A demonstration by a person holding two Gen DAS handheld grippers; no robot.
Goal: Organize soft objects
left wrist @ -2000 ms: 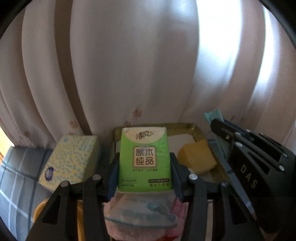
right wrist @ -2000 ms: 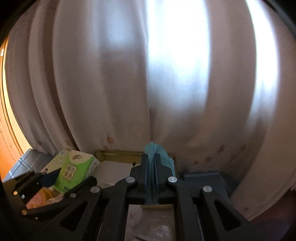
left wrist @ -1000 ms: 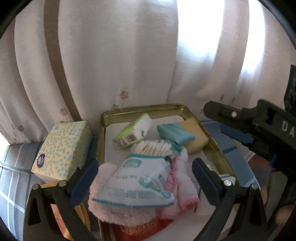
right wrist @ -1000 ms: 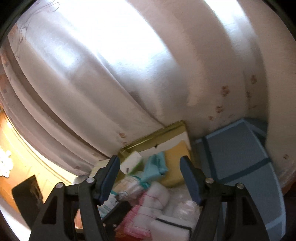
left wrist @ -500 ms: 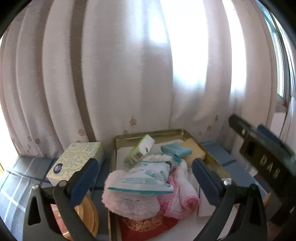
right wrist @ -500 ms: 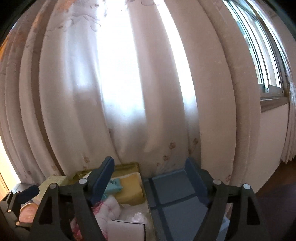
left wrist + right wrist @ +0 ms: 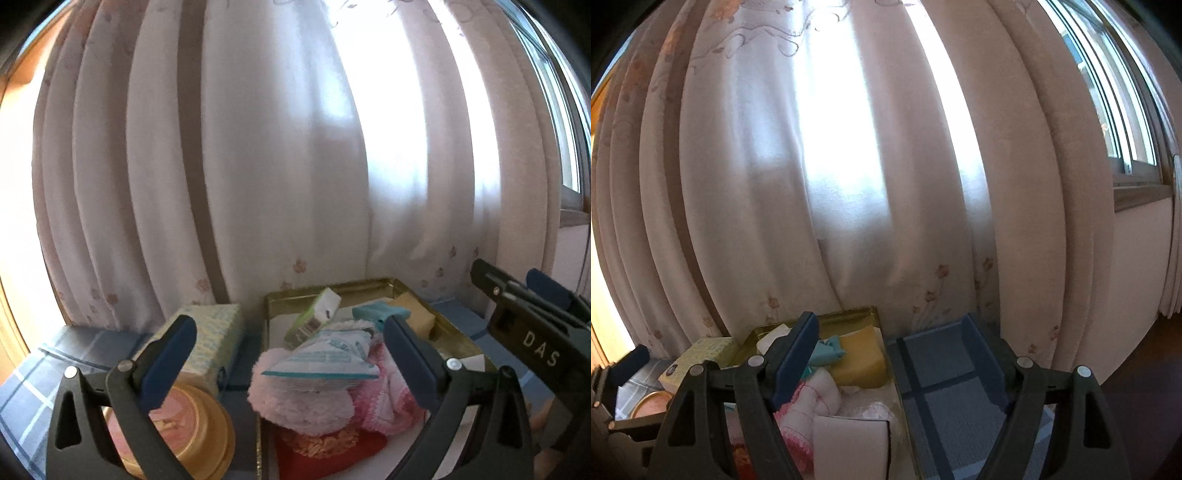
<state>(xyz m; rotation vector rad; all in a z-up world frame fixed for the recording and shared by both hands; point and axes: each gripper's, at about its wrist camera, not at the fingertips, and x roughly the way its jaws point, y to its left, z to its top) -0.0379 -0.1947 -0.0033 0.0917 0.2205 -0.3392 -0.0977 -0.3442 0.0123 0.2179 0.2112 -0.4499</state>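
My left gripper is open and empty, hovering in front of the gold tray. In the tray lie a green tissue pack, a folded teal cloth, a yellow sponge, a swab packet on a fluffy pink towel, and a red cloth. My right gripper is also open and empty, to the tray's right. Through it I see the teal cloth, the sponge and a rolled pink towel.
A yellow dotted tissue box and a round gold tin stand left of the tray. A white box sits at the tray's near right corner. A blue checked cloth covers the surface. Curtains hang close behind.
The green tissue pack has left my left gripper and the teal cloth my right; both now lie in the tray. Both grippers opened, drew back and swung to the right.
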